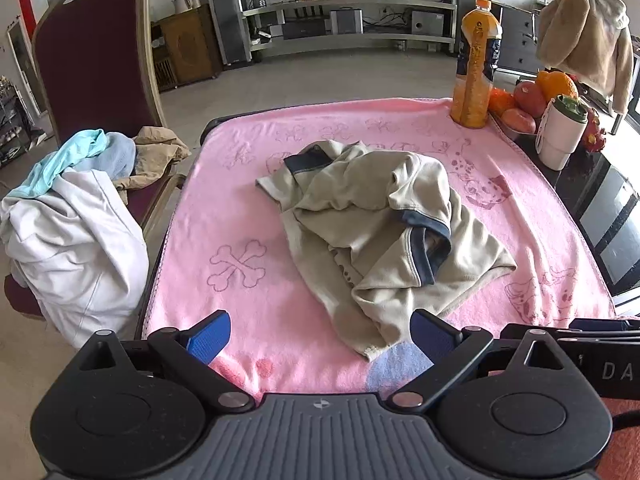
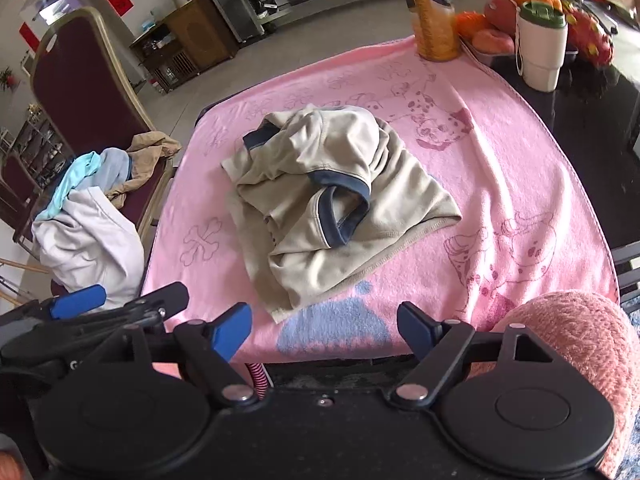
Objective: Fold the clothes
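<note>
One garment on the work surface: a beige shirt (image 1: pixel 376 216) with navy collar and cuff trim, lying crumpled at the centre of the pink towel (image 1: pixel 240 208) that covers the table. Condition: unfolded, bunched high at its 12 o'clock side, one sleeve doubled across the body, the neck opening facing up, the hem trailing toward 6 o'clock, nearest me. Step in hand, as I judge it: the very start, approach before the first grasp. My left gripper (image 1: pixel 320 338) hovers over the towel's near edge, jaws spread wide with nothing between them; the shirt's near hem lies just beyond its right pad. My right gripper (image 2: pixel 324 326) hangs beside it, jaws likewise apart and empty. Next move, I reckon: take hold of two edges of the hem or shoulders and spread the shirt flat before any fold. Also listed: more clothes (image 1: pixel 72 208) heaped on the chair (image 1: pixel 92 52) at 9 o'clock, a juice bottle (image 1: pixel 476 68) and fruit (image 1: pixel 532 96) at 1 o'clock.
</note>
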